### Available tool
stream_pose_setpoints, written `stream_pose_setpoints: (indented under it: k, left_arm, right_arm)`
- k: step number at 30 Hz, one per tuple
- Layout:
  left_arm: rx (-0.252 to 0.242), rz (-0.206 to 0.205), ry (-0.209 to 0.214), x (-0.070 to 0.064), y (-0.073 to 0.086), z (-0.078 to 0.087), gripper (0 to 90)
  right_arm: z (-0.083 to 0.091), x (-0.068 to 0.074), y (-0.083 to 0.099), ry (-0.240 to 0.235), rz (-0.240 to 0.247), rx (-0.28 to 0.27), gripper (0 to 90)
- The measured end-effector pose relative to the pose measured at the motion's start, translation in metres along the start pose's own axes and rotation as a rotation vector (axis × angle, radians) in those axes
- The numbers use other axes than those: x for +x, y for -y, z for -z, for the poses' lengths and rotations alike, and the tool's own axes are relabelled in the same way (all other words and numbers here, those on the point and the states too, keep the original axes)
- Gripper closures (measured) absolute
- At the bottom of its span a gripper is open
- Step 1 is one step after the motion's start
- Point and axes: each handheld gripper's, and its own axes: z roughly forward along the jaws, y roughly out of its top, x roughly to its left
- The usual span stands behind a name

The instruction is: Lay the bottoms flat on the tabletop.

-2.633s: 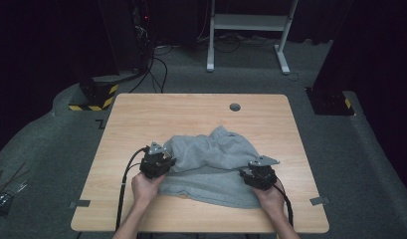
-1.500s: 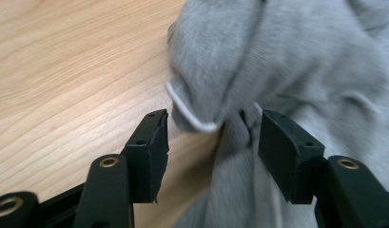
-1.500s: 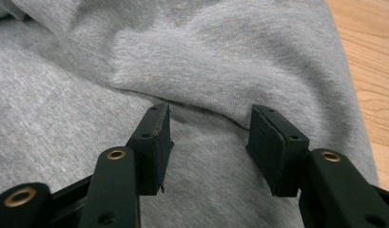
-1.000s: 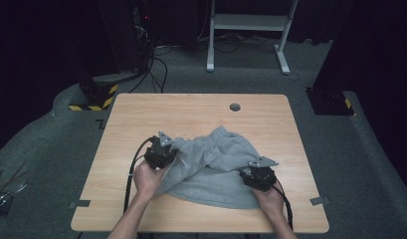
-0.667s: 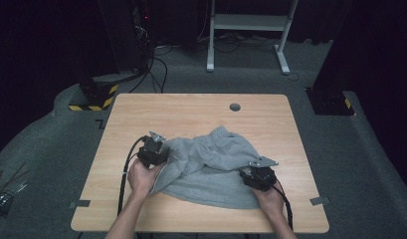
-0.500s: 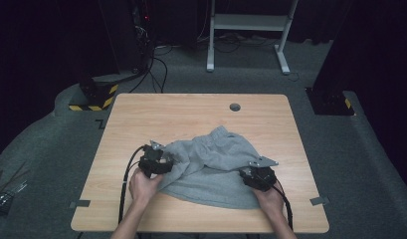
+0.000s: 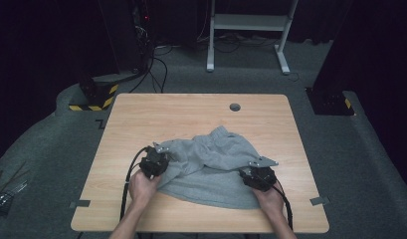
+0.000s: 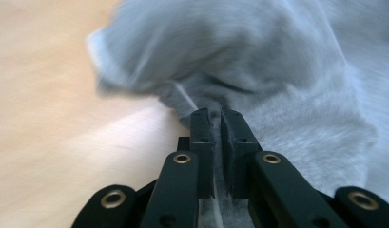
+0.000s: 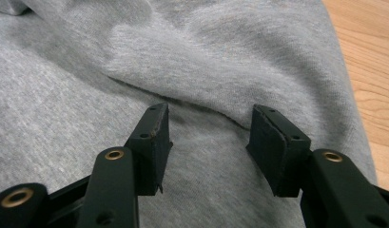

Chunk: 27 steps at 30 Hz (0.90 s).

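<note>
A grey sweatshirt-like cloth (image 7: 211,167) lies crumpled on the near half of the wooden bench (image 7: 141,117), spread between the two hands and bunched up into folds toward its far edge.

The left gripper (image 8: 215,121) is clenched on a fold at the cloth's left edge: in the left gripper view its two black jaws stand almost together with a thin strip of grey fabric pinched between them, and the cloth beyond is blurred. In the high view this gripper (image 7: 153,162) sits at the cloth's left border, held by the left hand (image 7: 141,184), with its black cable (image 7: 127,181) looping back toward the bench's near edge.

The right gripper (image 9: 209,142) is released, its jaws spread wide and resting over the cloth with a soft crease running between them; bare bench wood shows at the right of that view. In the high view it (image 7: 258,177) lies on the cloth's right part, held by the right hand (image 7: 269,199).

A small dark round hole (image 7: 235,107) sits near the bench's far edge, well apart from the cloth.
</note>
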Motion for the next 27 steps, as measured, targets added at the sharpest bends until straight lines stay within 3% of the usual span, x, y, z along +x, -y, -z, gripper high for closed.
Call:
stream_pose_setpoints:
  k: [2, 3, 5, 7, 8, 10, 11, 16, 19, 21, 23, 25, 27]
  left_arm:
    - [-0.012, -0.001, -0.095, 0.014, -0.002, 0.001, 84.2]
    - [-0.012, 0.034, -0.125, 0.024, -0.001, -0.001, 83.8]
    - [-0.005, 0.083, -0.127, 0.034, 0.002, -0.003, 81.6]
    - [-0.007, 0.085, -0.132, 0.033, 0.003, -0.004, 75.1]
    - [-0.018, 0.066, -0.131, 0.028, 0.006, -0.002, 75.1]
    - [-0.037, 0.031, -0.093, 0.018, 0.011, 0.003, 57.5]
    - [-0.069, -0.005, -0.086, 0.009, 0.015, 0.011, 56.1]
    - [-0.119, -0.044, 0.032, -0.013, 0.026, 0.033, 51.9]
    - [-0.099, -0.072, 0.115, -0.030, 0.033, 0.033, 50.6]
    - [-0.071, -0.094, 0.146, -0.040, 0.038, 0.025, 49.7]
    - [-0.043, -0.088, 0.158, -0.045, 0.041, 0.012, 48.6]
    - [-0.045, -0.042, 0.184, -0.043, 0.042, 0.004, 49.3]
    - [-0.049, -0.033, 0.189, -0.042, 0.041, 0.003, 59.9]
  right_arm:
    - [0.000, 0.000, 0.000, 0.000, 0.001, -0.001, 48.4]
    - [0.000, 0.000, 0.000, 0.001, 0.002, -0.001, 48.4]
    - [0.000, 0.000, 0.000, 0.000, 0.001, -0.001, 48.4]
    - [0.000, 0.000, 0.000, -0.001, 0.002, -0.001, 48.4]
    - [0.000, 0.000, 0.000, 0.000, 0.001, -0.001, 48.4]
    - [0.000, 0.000, 0.000, -0.002, 0.002, -0.001, 48.4]
    - [0.000, -0.001, 0.000, -0.003, 0.003, 0.000, 48.4]
    - [0.000, -0.001, 0.000, -0.007, -0.003, 0.001, 48.4]
    - [0.000, -0.001, 0.000, -0.004, -0.001, 0.001, 48.4]
    - [0.000, -0.001, 0.000, -0.004, -0.001, 0.001, 48.4]
    - [0.000, -0.001, 0.000, -0.003, 0.001, 0.001, 48.4]
    - [0.000, -0.001, 0.000, -0.003, 0.000, 0.001, 48.4]
    - [0.000, -0.001, 0.000, -0.006, -0.001, 0.001, 48.3]
